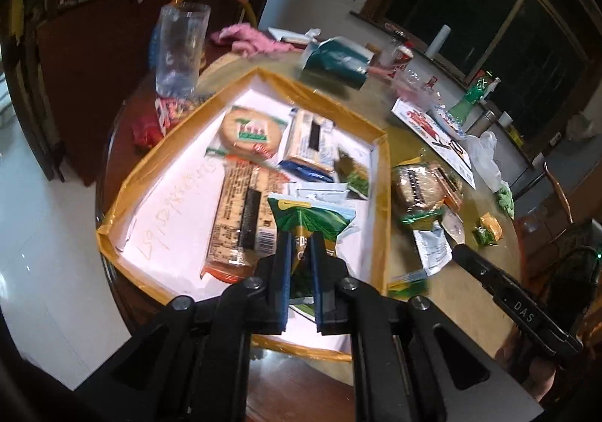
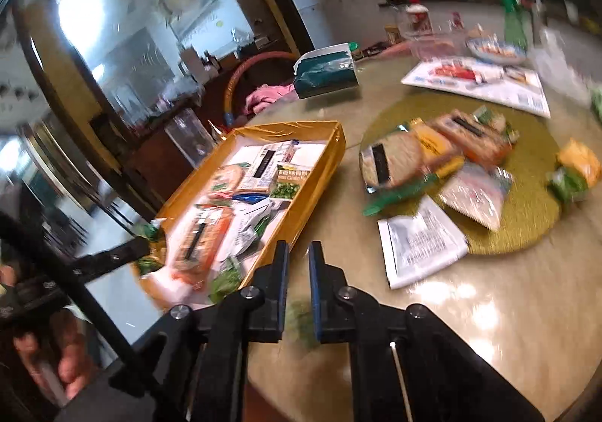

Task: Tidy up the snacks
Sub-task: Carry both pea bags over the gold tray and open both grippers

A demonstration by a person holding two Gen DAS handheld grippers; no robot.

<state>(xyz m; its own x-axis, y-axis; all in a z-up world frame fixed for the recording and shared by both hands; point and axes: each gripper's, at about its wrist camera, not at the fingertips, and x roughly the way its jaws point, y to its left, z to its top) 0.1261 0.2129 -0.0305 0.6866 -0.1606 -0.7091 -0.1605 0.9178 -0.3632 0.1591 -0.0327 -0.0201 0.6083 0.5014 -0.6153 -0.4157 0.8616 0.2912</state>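
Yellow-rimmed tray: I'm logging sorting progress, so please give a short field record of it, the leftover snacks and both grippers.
tray: yellow-rimmed cardboard tray, white floor, on the round table
in tray: several wrapped snacks, including a round cracker packet
left gripper: jaws shut on a green foil snack packet, over the tray
right gripper: jaws shut; blurred green shape between them, grip unclear
outside tray: pile of snack packets on a round olive mat

Domestic dining room. Round glass-topped table point(image 2: 470, 309) ahead of the grippers, dark wood-framed window point(image 1: 489, 4) beyond it to the right, wooden sideboard point(image 1: 94, 30) with household clutter far left, white tiled floor point(image 1: 37, 215) below.
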